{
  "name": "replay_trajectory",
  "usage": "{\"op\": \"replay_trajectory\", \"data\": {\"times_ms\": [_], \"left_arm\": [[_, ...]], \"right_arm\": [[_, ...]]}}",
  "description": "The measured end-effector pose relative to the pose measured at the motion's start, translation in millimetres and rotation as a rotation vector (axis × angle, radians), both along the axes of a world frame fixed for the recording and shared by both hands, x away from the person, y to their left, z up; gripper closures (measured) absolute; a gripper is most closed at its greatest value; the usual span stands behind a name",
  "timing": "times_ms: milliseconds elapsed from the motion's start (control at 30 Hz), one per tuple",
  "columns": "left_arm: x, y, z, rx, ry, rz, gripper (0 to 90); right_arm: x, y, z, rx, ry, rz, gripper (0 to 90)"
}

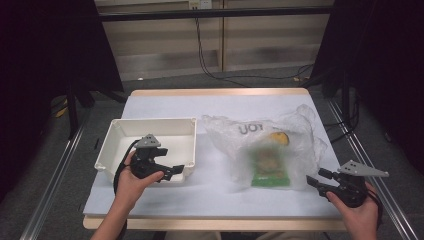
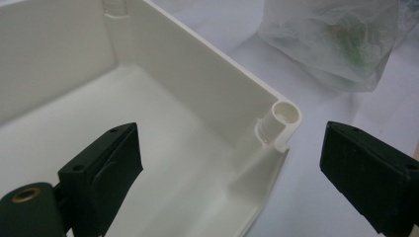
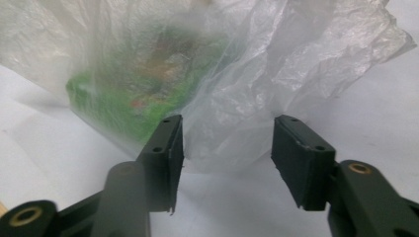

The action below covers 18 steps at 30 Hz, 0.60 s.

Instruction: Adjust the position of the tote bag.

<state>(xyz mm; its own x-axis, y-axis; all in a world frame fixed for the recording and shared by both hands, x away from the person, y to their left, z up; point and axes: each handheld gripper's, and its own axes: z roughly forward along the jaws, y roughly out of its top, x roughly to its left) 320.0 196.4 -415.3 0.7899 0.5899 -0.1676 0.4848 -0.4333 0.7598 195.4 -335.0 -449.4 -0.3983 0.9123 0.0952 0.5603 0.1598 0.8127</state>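
A thin, crinkly plastic bag, judged light, soft and slippery, lies just ahead of the right gripper, whose jaws stand apart, and is best pinched at its loose near edge, while the left gripper is held wide apart over the corner of a stiff white plastic box.

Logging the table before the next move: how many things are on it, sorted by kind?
White plastic box: 1
Clear plastic bag: 1
Green packet inside the bag: 1
Yellow item inside the bag, too blurred to name: 1
Total: 4

Smooth white plastic box; crinkled translucent plastic bag; matt tabletop.
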Motion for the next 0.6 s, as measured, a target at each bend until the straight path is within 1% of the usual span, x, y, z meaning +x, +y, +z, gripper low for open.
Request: {"op": "replay_trajectory", "data": {"times_ms": [33,67,100,133,167,200,267,300,333,367,533,600], "left_arm": [[0.1,0.3,0.6,0.002,-0.004,-0.002,8.7],[-0.1,0.2,0.9,0.000,-0.005,0.001,8.7],[0.1,0.4,1.0,0.002,-0.004,0.000,8.7],[0.1,0.4,1.0,0.002,-0.004,0.000,8.7],[0.3,0.4,0.7,0.001,-0.003,0.001,8.7],[0.5,0.3,0.1,0.002,0.000,0.000,8.7],[1.0,-0.3,-0.4,0.003,0.002,-0.002,8.7],[1.0,-0.3,-0.4,0.003,0.002,-0.002,8.7],[1.2,-0.6,-0.4,0.002,0.002,-0.003,8.7],[1.4,-0.8,-0.3,0.002,0.002,-0.006,8.7],[1.4,-0.5,-0.4,-0.001,0.001,-0.003,8.7],[1.7,0.1,-0.4,0.000,-0.001,-0.003,8.7]], "right_arm": [[0.3,0.2,-0.3,0.004,0.003,-0.001,51.1],[0.9,0.1,-1.0,-0.012,0.006,-0.003,55.1],[1.4,0.0,-0.6,-0.025,-0.006,-0.010,62.2],[2.0,-0.2,-0.4,-0.020,-0.007,-0.008,65.9],[2.0,-0.2,-0.4,-0.020,-0.007,-0.008,65.9],[3.1,1.2,1.4,-0.025,-0.007,-0.009,73.3],[4.9,2.9,1.9,-0.036,-0.007,-0.003,78.3],[4.9,2.9,1.9,-0.036,-0.007,-0.003,78.3],[7.7,3.6,2.1,-0.035,-0.003,-0.003,81.8],[8.3,4.0,2.3,-0.026,-0.001,-0.008,82.6],[11.8,4.6,2.6,-0.043,-0.006,-0.012,85.1],[14.4,3.3,1.5,-0.044,0.003,-0.018,86.0]]}}
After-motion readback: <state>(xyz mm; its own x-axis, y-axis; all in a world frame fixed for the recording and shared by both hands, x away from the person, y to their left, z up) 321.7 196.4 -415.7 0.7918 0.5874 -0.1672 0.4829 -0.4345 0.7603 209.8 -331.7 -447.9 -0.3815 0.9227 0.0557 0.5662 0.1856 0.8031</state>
